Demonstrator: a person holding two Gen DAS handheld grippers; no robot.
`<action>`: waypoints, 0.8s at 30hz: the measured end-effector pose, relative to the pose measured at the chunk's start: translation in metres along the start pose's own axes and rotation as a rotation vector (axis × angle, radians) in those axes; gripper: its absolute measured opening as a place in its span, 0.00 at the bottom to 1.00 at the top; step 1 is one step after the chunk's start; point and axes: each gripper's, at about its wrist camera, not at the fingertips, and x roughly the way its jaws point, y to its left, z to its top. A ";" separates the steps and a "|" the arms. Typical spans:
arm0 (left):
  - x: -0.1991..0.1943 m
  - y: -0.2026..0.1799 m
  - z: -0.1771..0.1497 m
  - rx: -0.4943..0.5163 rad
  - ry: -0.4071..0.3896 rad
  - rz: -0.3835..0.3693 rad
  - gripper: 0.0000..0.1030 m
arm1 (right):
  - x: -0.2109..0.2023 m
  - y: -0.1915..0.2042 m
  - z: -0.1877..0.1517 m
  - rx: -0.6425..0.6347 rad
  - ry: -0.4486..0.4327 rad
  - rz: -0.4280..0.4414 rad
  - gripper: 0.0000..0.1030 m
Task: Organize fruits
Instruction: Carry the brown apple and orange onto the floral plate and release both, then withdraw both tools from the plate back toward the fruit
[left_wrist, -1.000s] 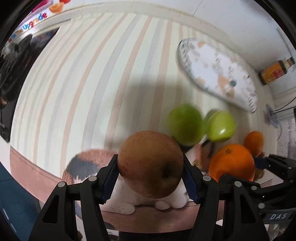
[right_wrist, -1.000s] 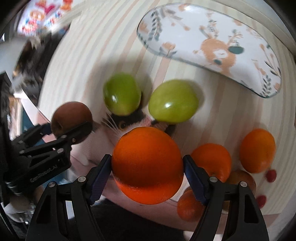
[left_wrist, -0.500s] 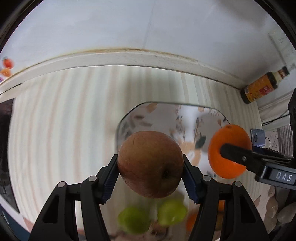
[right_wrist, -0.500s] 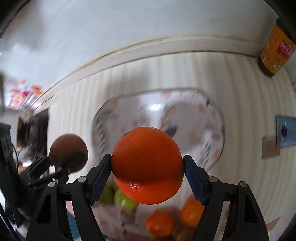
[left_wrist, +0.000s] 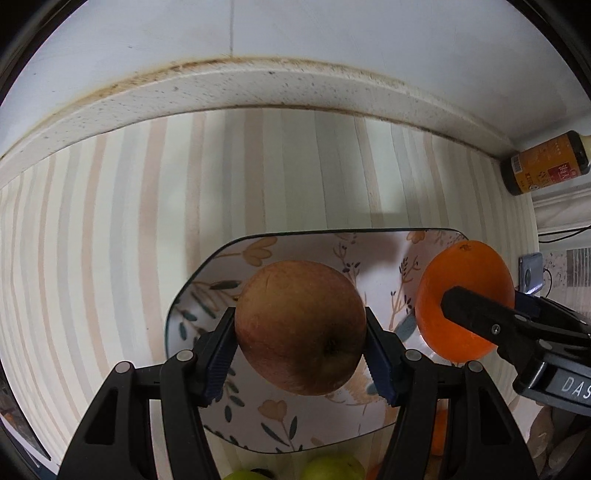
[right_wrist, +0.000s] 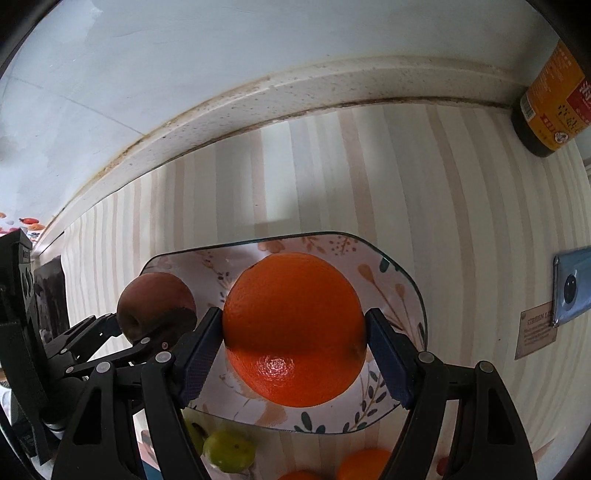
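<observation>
My left gripper is shut on a brown-red apple and holds it above a floral plate. My right gripper is shut on a large orange above the same plate, to the right of the apple. In the right wrist view the apple and the left gripper show at the left. In the left wrist view the orange shows at the right. Green apples and more oranges lie on the table in front of the plate.
The striped tablecloth ends at a white ledge and wall behind. A brown bottle with an orange label stands at the back right. A blue phone and a small card lie to the right of the plate.
Both grippers have carried their fruit away from the pile near the front edge and forward over the floral plate. The plate has grown larger in both views. Both stay shut.
</observation>
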 end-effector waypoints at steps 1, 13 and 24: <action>0.002 -0.001 0.000 0.004 0.009 0.008 0.59 | 0.003 0.000 0.001 0.004 0.004 0.005 0.77; -0.029 0.001 0.003 -0.033 -0.065 0.035 0.83 | -0.030 0.005 -0.008 -0.045 -0.071 -0.063 0.95; -0.077 0.016 -0.059 -0.109 -0.161 0.132 0.83 | -0.071 0.011 -0.086 -0.125 -0.152 -0.207 0.95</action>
